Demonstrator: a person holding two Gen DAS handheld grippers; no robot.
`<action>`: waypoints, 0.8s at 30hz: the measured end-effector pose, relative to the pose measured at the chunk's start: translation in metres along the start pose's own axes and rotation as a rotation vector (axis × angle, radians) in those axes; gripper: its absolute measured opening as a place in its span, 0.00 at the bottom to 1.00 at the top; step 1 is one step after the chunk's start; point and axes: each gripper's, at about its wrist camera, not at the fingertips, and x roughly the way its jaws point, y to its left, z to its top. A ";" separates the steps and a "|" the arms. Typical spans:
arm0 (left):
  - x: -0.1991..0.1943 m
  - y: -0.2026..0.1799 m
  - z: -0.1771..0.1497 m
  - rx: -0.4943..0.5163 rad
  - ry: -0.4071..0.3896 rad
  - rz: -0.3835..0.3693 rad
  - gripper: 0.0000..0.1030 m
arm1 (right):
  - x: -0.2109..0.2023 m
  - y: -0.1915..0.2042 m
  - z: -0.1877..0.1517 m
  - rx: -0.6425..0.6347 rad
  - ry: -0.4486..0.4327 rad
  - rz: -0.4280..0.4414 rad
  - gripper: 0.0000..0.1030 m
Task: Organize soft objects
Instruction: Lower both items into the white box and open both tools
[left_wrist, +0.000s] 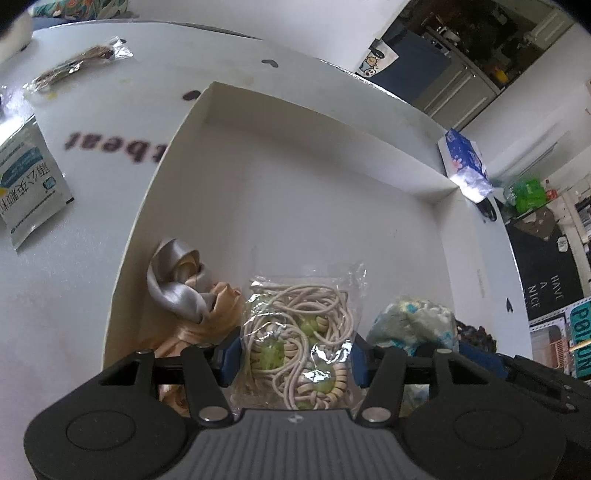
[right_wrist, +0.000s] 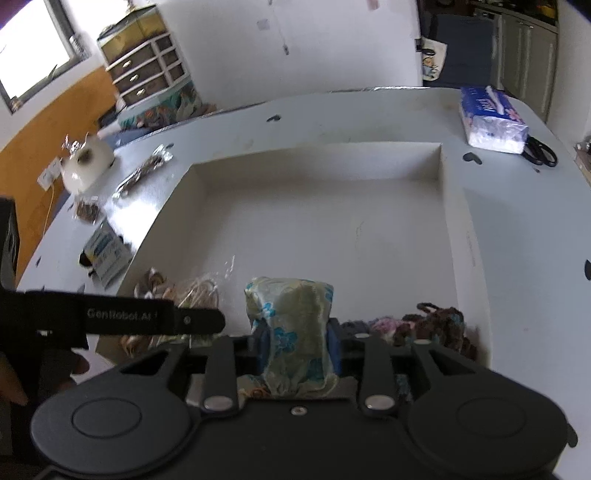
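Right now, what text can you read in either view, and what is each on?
"GenRobot.AI": left gripper arm.
"tbeat", upside down, start hidden: table.
"HAVE A NICE", rotated: black board.
Sachet: Chinese print, blurred.
Tissue pack: unreadable.
Teal sign: unclear.

The lower end of the clear bag of hair ties (left_wrist: 301, 339) was hidden behind the left gripper's (left_wrist: 295, 363) body. The floral fabric bundle's (right_wrist: 291, 332) base disappeared behind the right gripper (right_wrist: 295, 345). The dark knitted pieces (right_wrist: 432, 325) by the box's near wall were partly covered and blurred. Print on the sachet (left_wrist: 29, 177), cut off at the picture's left edge, was unreadable.
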 end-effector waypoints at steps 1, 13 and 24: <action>0.000 -0.002 -0.001 0.006 0.001 0.005 0.66 | 0.000 0.000 0.000 -0.009 0.003 -0.005 0.41; -0.040 -0.018 0.007 0.109 -0.109 -0.040 0.43 | -0.030 -0.009 0.005 0.015 -0.079 0.005 0.38; -0.013 -0.022 0.000 0.193 0.021 -0.026 0.34 | 0.014 0.004 0.006 -0.030 0.025 0.000 0.33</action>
